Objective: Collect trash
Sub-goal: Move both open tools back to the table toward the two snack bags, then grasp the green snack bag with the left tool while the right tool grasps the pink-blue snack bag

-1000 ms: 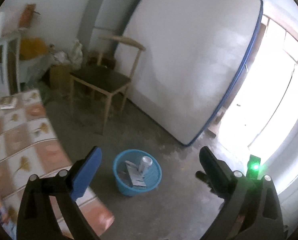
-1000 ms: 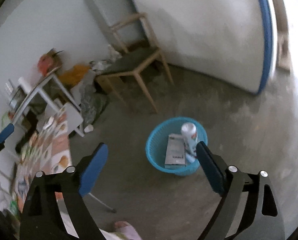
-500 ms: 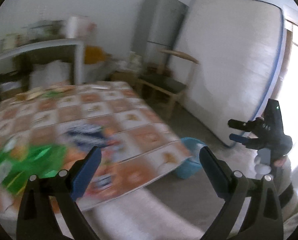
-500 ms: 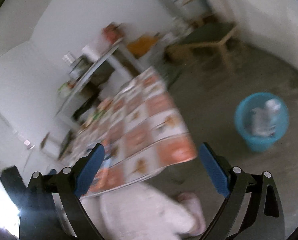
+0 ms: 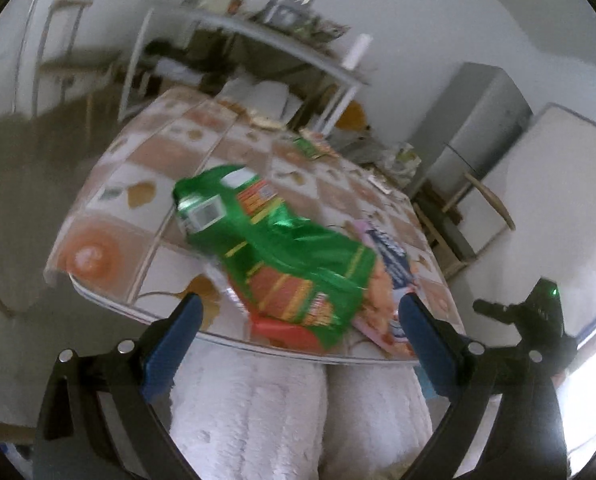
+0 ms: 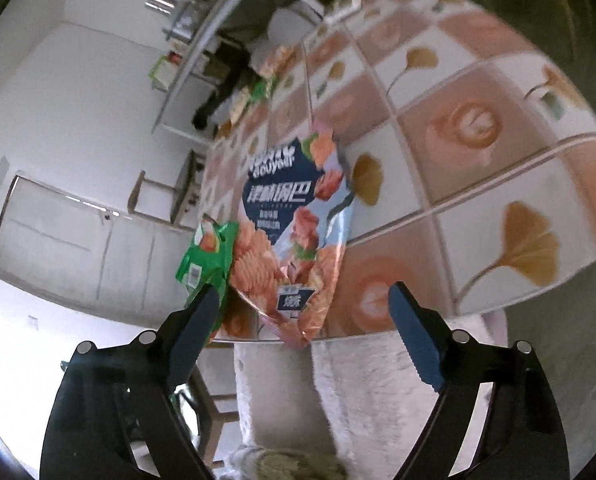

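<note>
A green snack bag [image 5: 281, 252] lies beside a blue-and-orange snack bag [image 6: 298, 232] at the near edge of the floral-clothed table [image 5: 137, 184]. The left claw [image 5: 298, 336] gapes empty; the right claw [image 6: 302, 320], jaws just narrowing, remains apart and empty.

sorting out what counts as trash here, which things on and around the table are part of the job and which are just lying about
Part of the job:
green snack bag
blue and orange snack bag
both on the near edge of the table, partly overlapping

Just lying about:
metal shelf rack
wooden chair
grey fridge
mattress
</note>
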`<state>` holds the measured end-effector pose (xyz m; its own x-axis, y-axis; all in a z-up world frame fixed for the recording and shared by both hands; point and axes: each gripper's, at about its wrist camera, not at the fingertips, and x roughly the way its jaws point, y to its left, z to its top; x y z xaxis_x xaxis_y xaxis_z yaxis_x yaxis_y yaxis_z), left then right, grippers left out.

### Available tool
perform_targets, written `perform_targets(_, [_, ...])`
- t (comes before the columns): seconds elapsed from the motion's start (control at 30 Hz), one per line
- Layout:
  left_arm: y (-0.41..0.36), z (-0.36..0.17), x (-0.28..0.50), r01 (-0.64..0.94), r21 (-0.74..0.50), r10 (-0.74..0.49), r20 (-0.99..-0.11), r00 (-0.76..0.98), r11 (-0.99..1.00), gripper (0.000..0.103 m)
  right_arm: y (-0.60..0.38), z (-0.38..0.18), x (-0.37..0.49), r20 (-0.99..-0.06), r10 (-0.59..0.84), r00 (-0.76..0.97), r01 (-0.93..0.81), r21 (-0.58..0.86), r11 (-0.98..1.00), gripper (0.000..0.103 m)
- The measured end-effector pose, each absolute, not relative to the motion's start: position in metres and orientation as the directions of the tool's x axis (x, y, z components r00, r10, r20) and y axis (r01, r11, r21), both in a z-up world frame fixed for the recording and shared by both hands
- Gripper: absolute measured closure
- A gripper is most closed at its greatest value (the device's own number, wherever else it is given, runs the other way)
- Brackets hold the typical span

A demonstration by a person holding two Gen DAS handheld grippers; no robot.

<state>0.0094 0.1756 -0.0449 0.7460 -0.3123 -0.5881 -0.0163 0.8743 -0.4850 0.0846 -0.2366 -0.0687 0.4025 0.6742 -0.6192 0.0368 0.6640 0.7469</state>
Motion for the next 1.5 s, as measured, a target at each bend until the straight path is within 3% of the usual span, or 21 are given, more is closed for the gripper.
perform_targets(0.23, [0.185,-0.073,0.046,-0.081,-0.509,-0.323,-0.653,0.685,0.857,0.016,-0.227,-0.090,0.108,-0.641,0.681,0.353,0.108,0.752,0.651,0.029])
perform_targets(0.47, [0.174,-0.087,0.078,-0.109,-0.391,-0.248,-0.751,0.612,0.914,0.027,-0.213,-0.099,0.120,-0.639,0.692,0.336,0.118,0.757,0.642,0.038])
perform_targets(0.83, [0.156,-0.100,0.092,-0.088,-0.219,-0.130,-0.807,0.576,0.972,0.046,-0.207,-0.114,0.128,-0.590,0.745,0.310,0.148,0.804,0.575,0.067])
perform_targets(0.97, [0.152,-0.101,0.092,-0.078,-0.173,-0.096,-0.808,0.582,0.982,0.053,-0.208,-0.118,0.128,-0.578,0.756,0.308,0.161,0.815,0.557,0.073])
perform_targets(1.13, [0.149,-0.102,0.092,-0.068,-0.152,-0.083,-0.805,0.588,0.986,0.060,-0.213,-0.125,0.126,-0.568,0.765,0.304,0.194,0.823,0.534,0.090])
perform_targets(1.3, [0.147,-0.102,0.092,-0.059,-0.152,-0.088,-0.803,0.590,0.987,0.064,-0.218,-0.129,0.122,-0.546,0.779,0.307,0.213,0.838,0.503,0.094])
perform_targets(1.5, [0.144,-0.103,0.093,-0.046,-0.139,-0.085,-0.802,0.592,0.989,0.064,-0.220,-0.122,0.121,-0.493,0.811,0.316,0.177,0.870,0.460,0.092])
